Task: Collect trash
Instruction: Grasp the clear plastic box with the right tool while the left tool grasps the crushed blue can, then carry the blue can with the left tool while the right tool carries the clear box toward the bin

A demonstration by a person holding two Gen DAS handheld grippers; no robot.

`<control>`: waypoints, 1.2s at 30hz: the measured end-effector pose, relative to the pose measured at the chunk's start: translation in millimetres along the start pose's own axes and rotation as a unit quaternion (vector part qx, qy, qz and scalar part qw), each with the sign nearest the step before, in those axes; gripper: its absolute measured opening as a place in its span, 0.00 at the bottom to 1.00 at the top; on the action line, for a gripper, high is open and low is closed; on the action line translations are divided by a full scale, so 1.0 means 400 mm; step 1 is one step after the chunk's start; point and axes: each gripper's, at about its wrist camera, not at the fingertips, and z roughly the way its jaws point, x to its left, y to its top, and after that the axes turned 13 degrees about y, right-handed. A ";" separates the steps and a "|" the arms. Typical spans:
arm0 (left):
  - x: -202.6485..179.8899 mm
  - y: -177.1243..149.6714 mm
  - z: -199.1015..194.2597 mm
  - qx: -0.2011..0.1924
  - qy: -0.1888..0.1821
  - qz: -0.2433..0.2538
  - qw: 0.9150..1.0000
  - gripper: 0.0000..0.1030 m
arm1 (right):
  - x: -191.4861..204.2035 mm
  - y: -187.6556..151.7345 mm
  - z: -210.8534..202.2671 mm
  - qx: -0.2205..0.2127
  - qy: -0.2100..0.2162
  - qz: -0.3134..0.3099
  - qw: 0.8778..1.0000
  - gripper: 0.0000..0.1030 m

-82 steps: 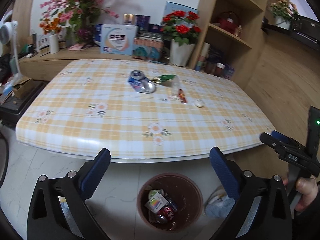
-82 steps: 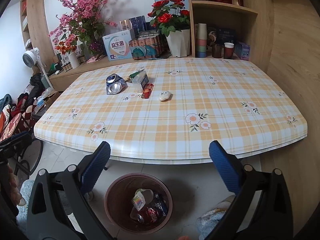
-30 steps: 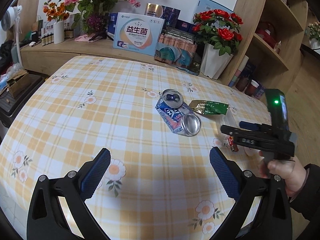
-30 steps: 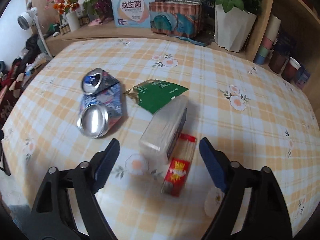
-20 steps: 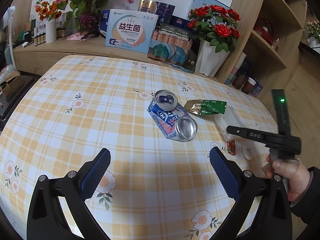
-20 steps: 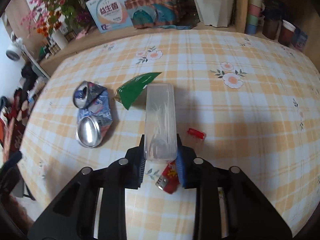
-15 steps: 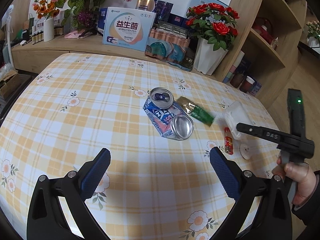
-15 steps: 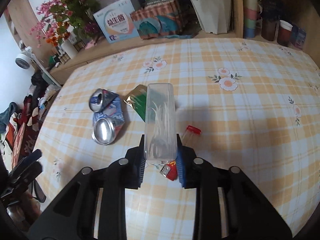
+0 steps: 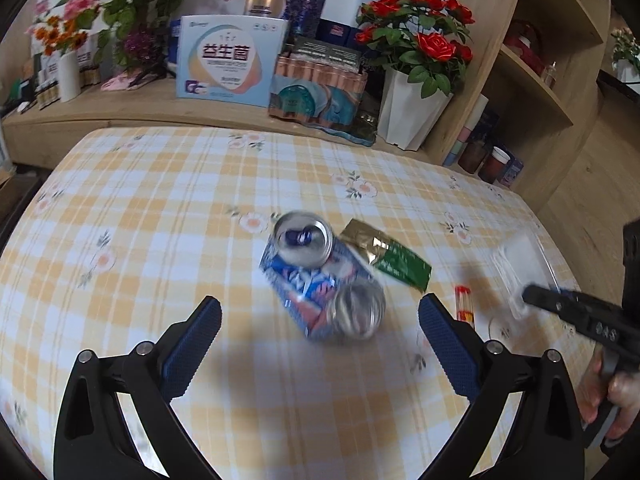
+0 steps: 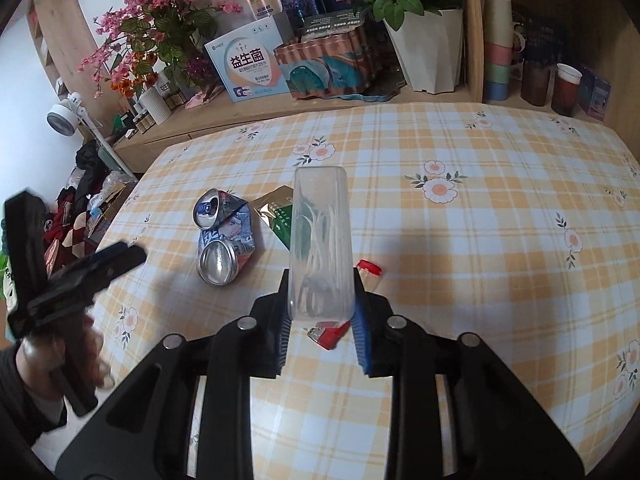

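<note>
My right gripper (image 10: 320,330) is shut on a clear plastic box (image 10: 321,240) and holds it above the checked table (image 10: 480,240). The box also shows, blurred, in the left wrist view (image 9: 520,268). My left gripper (image 9: 318,334) is open and empty, just short of a crushed blue can (image 9: 324,276), which also shows in the right wrist view (image 10: 224,236). A green and gold wrapper (image 9: 388,254) lies right of the can. A red wrapper (image 9: 463,306) lies on the table beyond that; it lies under the box in the right wrist view (image 10: 330,332).
A wooden ledge behind the table holds a white and blue carton (image 9: 230,60), a pack of cans (image 9: 320,88) and a white pot of red roses (image 9: 412,108). Shelves with cups (image 10: 498,52) stand at the right. Clutter (image 10: 76,216) lies on the floor left of the table.
My right gripper closed on the clear box and lifted it off the table. My left gripper moved in over the table toward the crushed can.
</note>
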 end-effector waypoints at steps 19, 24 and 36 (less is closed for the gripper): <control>-0.041 0.107 0.239 0.034 -0.003 0.157 0.987 0.63 | -0.141 -0.054 -0.018 -0.010 0.011 0.067 0.998 0.28; -0.041 0.090 0.270 0.053 -0.012 0.156 0.986 0.60 | -0.129 -0.060 -0.021 -0.010 0.013 0.057 0.998 0.28; -0.003 0.061 0.204 0.046 -0.042 0.109 0.992 0.54 | -0.077 -0.079 -0.036 -0.016 0.015 0.034 0.999 0.28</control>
